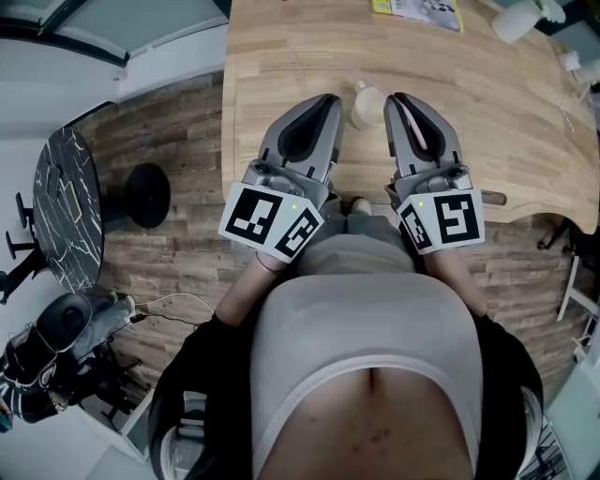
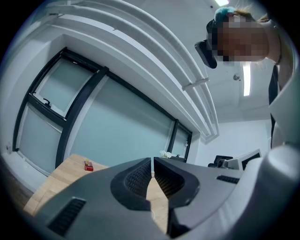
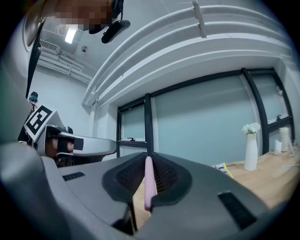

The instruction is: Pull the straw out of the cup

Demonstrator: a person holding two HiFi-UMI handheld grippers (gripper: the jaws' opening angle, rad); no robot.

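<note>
In the head view a white cup (image 1: 367, 105) stands on the wooden table (image 1: 281, 56), between my two grippers near the front edge. My right gripper (image 1: 401, 101) is just right of the cup and shut on a pink straw (image 1: 416, 129). In the right gripper view the straw (image 3: 148, 183) lies lengthwise between the ribbed pads of the right gripper (image 3: 148, 159), clear of the cup. My left gripper (image 1: 323, 101) sits just left of the cup. In its own view the left gripper (image 2: 153, 161) has its tips together with nothing between them. Both point level across the table.
A booklet (image 1: 418, 7) and a white vase (image 1: 518, 21) lie at the table's far side. The vase with flowers (image 3: 251, 146) also shows in the right gripper view. A small red object (image 2: 88, 165) rests on the table. A dark round side table (image 1: 66, 206) stands on the floor at left.
</note>
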